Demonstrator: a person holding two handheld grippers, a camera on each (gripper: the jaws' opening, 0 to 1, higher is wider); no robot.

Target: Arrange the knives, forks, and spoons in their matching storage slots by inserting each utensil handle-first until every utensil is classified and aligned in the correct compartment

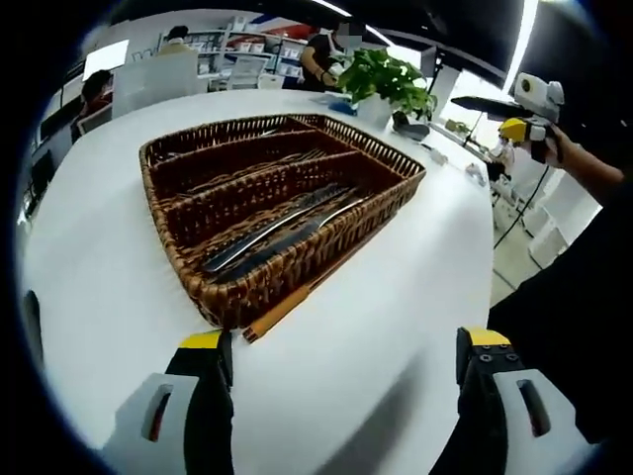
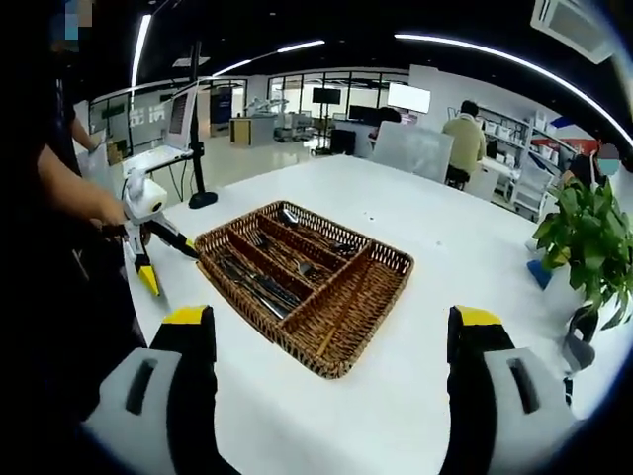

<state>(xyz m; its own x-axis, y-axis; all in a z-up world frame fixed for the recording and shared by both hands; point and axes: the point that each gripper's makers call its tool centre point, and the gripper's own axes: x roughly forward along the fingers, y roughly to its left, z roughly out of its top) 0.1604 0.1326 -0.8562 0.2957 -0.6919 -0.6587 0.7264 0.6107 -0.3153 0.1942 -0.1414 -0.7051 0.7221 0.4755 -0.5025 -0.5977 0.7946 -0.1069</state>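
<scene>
A brown wicker cutlery basket (image 1: 396, 163) (image 2: 391, 262) with long slots stands on a white table. Several knives (image 1: 282, 233) (image 2: 255, 285) lie in the slot nearest my left gripper. Forks (image 1: 259, 170) (image 2: 265, 242) fill the slot beside it, and spoons (image 2: 315, 236) lie in the one beyond. My left gripper (image 1: 346, 371) hangs open short of the basket's near wall, nothing between its jaws; it also shows, held in a hand, as the left gripper (image 2: 150, 247). My right gripper (image 2: 331, 341) is open and empty above the basket's end, and appears as the right gripper (image 1: 524, 114).
A pair of wooden sticks (image 1: 297, 302) lies on the table (image 1: 119, 267) against the basket's near wall. A potted plant (image 1: 391, 79) (image 2: 588, 237) stands at the table's far edge. A person's arm (image 2: 59, 198) is at the left; people sit at desks behind.
</scene>
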